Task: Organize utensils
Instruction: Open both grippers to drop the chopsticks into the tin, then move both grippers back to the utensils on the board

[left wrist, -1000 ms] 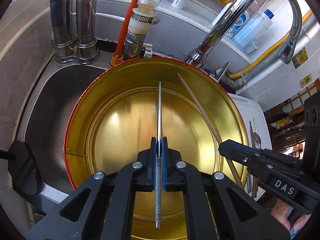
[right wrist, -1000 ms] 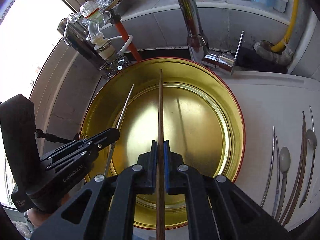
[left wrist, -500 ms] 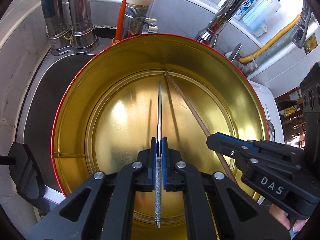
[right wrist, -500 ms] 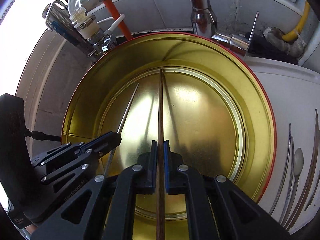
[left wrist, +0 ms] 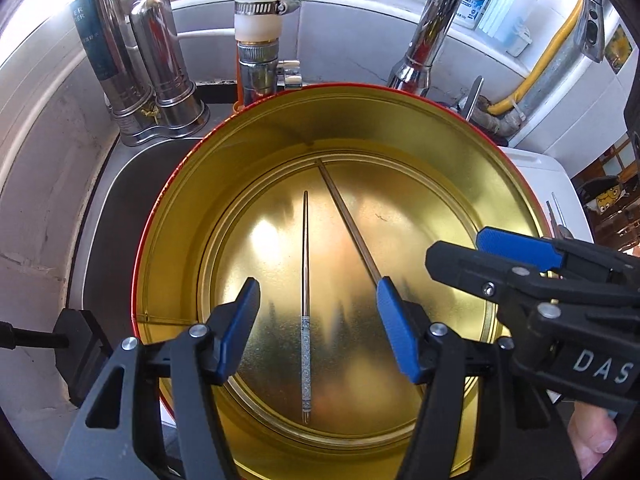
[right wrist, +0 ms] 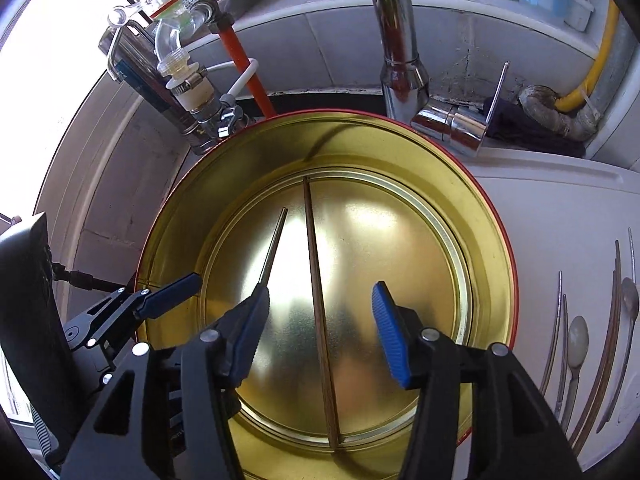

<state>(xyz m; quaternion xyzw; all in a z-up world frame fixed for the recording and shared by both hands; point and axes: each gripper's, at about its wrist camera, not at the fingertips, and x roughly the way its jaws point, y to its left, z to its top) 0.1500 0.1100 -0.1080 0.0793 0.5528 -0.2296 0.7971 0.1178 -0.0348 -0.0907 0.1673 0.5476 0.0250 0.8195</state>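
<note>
Round gold-lined metal tin with red outer rim (left wrist: 460, 136): stands in the sink under the chrome tap (right wrist: 394, 60), receiving container for the sort. Contents, item one: slim silver metal chopstick with engraved handle (left wrist: 306, 312), lying flat on the tin floor, in line with the left gripper (left wrist: 318, 328). Item two: long dark wooden chopstick (right wrist: 318, 304), also flat on the floor, spanning nearly wall to wall; the two sticks lie close at the far end and spread apart toward the cameras, not visibly touching. Left gripper: blue-padded jaws opening, metal chopstick between them in view but free of both pads, nothing held. Right gripper (right wrist: 320, 332): jaws likewise opening, wooden chopstick lying loose between, nothing held. Remaining stock: a row of metal and wooden chopsticks and spoons (right wrist: 576, 344) on the white counter (right wrist: 560, 216) to the right of the tin. Handling note for the release in hand, as judged: let the jaws clear fully, then lift each gripper straight up out of the tin so no pad drags a stick askew or knocks the wall; the next pickup would best take one piece near its middle so it hangs level.
</note>
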